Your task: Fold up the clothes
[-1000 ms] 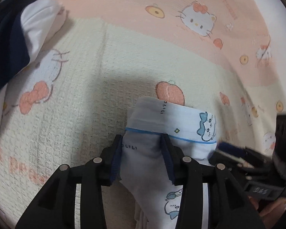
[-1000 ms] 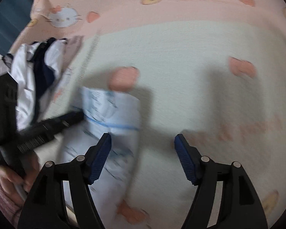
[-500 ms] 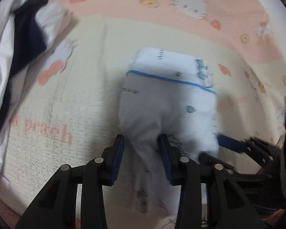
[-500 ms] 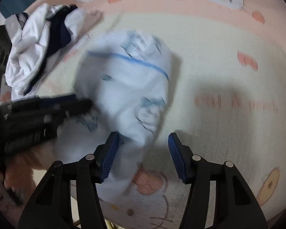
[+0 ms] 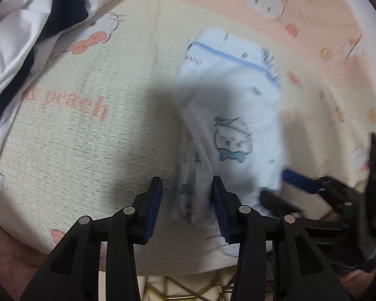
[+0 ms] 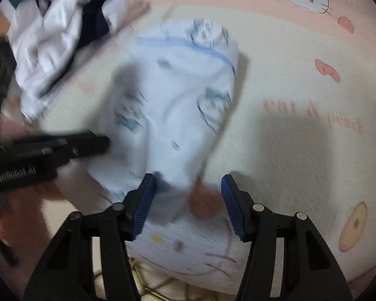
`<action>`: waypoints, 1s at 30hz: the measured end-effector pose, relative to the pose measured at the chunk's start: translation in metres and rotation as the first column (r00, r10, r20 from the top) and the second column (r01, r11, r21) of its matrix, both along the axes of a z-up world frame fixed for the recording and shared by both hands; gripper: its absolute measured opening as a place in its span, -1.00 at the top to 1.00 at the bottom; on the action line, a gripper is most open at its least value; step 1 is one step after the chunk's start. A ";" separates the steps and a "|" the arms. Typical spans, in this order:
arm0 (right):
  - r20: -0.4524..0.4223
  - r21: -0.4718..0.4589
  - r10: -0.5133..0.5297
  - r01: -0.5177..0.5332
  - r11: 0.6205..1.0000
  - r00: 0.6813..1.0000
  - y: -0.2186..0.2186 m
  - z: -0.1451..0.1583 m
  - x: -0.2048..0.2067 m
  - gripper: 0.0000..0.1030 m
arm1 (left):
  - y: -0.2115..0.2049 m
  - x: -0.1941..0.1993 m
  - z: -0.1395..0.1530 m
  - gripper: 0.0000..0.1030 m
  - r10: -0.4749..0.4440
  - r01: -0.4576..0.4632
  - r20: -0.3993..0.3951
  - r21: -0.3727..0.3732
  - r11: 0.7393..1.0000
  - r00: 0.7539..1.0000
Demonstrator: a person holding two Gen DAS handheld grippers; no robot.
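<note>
A pale blue garment [image 5: 238, 95] with a blue trim line and cartoon prints lies stretched on the bedspread [image 5: 87, 150]. Its near end lies between the jaws of my left gripper [image 5: 186, 200], which are opening. The cloth touches the right pad, and bedspread shows beside the left pad. In the right wrist view the same garment [image 6: 178, 87] reaches between the jaws of my right gripper [image 6: 188, 195], also opening, with a gap on the right side. The right gripper [image 5: 283, 188] sits at the garment's other near corner. A left gripper finger [image 6: 87, 145] touches the cloth's left edge.
A crumpled white and navy pile of clothes [image 5: 25, 37] lies at the far left of the bed [image 6: 62, 37]. The bed's near edge runs just below both grippers, with a patterned floor [image 5: 188, 288] beneath. A hand [image 6: 2, 225] holds the left gripper.
Both grippers drew back toward the bed's near edge and the garment stretched out long. The left pads, earlier pressed on the cloth, now show a gap. The right gripper came over the garment's end.
</note>
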State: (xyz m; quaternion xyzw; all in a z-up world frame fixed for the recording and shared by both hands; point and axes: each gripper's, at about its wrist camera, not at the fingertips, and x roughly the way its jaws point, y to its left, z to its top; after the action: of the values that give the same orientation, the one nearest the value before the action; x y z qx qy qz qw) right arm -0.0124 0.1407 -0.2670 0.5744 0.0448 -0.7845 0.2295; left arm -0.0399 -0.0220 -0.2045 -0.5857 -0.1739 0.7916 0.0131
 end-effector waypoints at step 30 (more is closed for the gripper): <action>0.088 -0.246 -0.174 0.191 0.950 0.981 0.023 0.010 -0.016 -0.23 | -0.001 0.031 -0.030 0.23 0.170 -0.210 0.135 0.398 0.893 0.976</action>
State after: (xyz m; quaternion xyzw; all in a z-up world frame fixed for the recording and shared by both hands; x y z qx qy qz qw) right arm -0.0283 0.1635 -0.2571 0.5675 -0.1163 -0.7824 0.2287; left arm -0.0088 -0.0231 -0.2348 -0.5878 -0.3928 0.7055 0.0496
